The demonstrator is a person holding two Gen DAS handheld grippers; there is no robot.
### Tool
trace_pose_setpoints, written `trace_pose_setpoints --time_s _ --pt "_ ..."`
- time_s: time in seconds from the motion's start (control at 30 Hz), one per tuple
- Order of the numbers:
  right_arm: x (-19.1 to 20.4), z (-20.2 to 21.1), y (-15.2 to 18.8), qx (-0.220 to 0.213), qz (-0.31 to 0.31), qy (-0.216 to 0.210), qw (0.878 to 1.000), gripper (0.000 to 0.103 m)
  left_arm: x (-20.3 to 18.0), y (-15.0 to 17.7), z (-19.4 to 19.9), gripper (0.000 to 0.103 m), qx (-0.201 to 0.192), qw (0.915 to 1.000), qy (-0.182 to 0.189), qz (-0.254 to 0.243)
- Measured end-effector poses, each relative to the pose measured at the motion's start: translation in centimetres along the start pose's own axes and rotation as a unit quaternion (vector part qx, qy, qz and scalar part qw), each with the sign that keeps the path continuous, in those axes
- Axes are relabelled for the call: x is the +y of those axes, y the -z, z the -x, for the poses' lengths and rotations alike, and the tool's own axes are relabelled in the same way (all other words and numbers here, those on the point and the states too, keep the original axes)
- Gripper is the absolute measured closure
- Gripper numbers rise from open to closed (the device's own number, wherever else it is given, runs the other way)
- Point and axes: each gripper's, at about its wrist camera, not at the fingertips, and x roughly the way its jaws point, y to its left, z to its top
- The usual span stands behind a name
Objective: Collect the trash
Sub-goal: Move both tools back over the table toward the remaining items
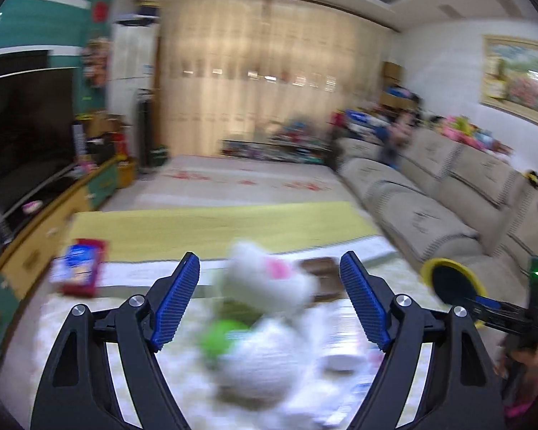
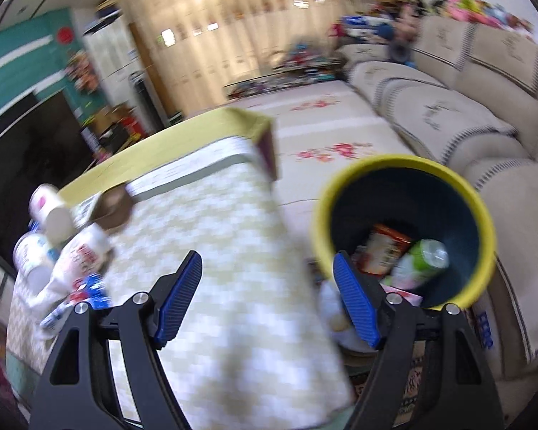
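Observation:
My left gripper [image 1: 270, 301] is open above the table, with blurred white crumpled trash with a pink mark [image 1: 265, 283] between its fingers, not gripped. A red-and-blue packet [image 1: 79, 267] lies to its left. My right gripper [image 2: 267, 299] is open and empty over the checkered table's right edge. The yellow-rimmed dark bin [image 2: 403, 229] stands just right of it on the floor and holds a red snack bag [image 2: 385, 251] and a green can [image 2: 421, 263]. The bin also shows in the left wrist view [image 1: 452, 283]. White packets and cups [image 2: 71, 251] lie at the table's left.
A checkered cloth covers the low table [image 2: 215, 251], with a yellow-green mat [image 1: 218, 229] at its far end. A beige sofa [image 2: 466, 114] runs along the right. A TV and cabinet [image 1: 25, 136] stand left. A brown dish [image 2: 113, 209] sits on the table.

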Motion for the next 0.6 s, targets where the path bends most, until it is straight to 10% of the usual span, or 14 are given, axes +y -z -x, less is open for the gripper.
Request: trace_pose_setpoints --time_s 0.27,0.6 --pt "9.3 -2.6 -0.5 0.030 0.111 -0.079 0.990 0.031 8.3 2.9 0.3 0.023 -0.013 0.9983 -0.043 0.035" --pt "14.8 -4.1 -0.5 0.058 0.198 -0.139 0.969 0.024 8.3 3.8 0.8 0.017 -0.047 0.9974 -0.035 0.041"
